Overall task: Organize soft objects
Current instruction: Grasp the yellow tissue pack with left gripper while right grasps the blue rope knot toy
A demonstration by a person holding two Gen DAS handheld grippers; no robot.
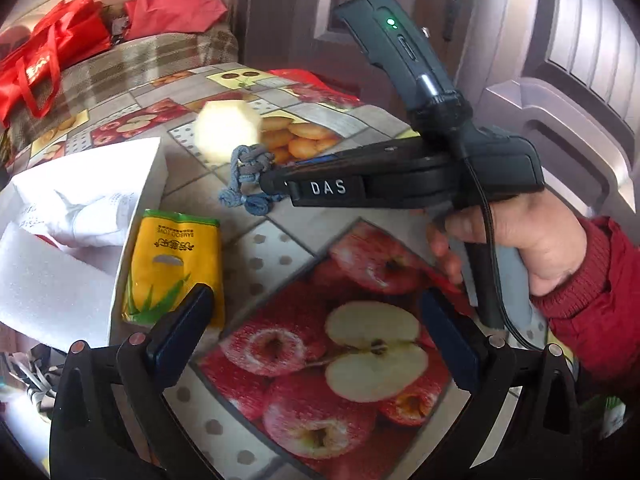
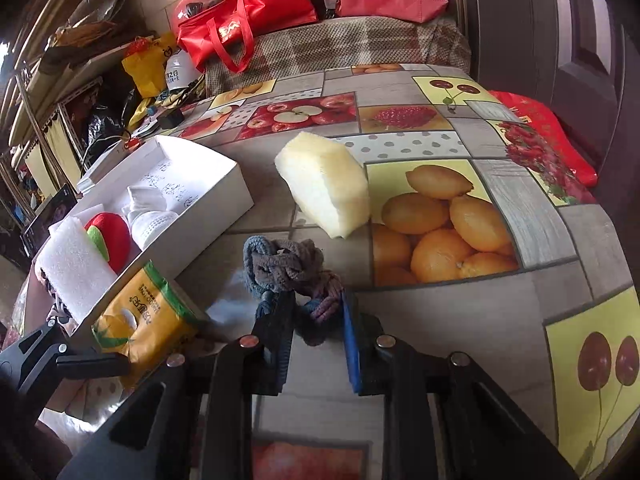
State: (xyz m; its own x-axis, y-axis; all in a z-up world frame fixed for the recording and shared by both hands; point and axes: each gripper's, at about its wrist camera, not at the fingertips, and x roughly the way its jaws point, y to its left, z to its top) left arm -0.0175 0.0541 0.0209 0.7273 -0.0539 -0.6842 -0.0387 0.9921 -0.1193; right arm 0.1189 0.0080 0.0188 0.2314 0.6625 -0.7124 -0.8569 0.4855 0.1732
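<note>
Here, 1 sponge, 1 knotted rope, 1 tissue pack.

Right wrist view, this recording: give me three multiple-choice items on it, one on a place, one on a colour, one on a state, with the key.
1. Where does the yellow tissue pack lie?
A. inside the white box
B. on the table beside the white box
C. on the sponge

2. What colour is the sponge?
A. pale yellow
B. green
C. black

3. How does the right gripper stand?
A. wide open above the table
B. shut on the sponge
C. shut on the knitted blue-grey cloth

Key: 1 B, the pack rests against the box's outer wall; 2 A, its foam is pale yellow; 3 C, both pads press the cloth's near end.
</note>
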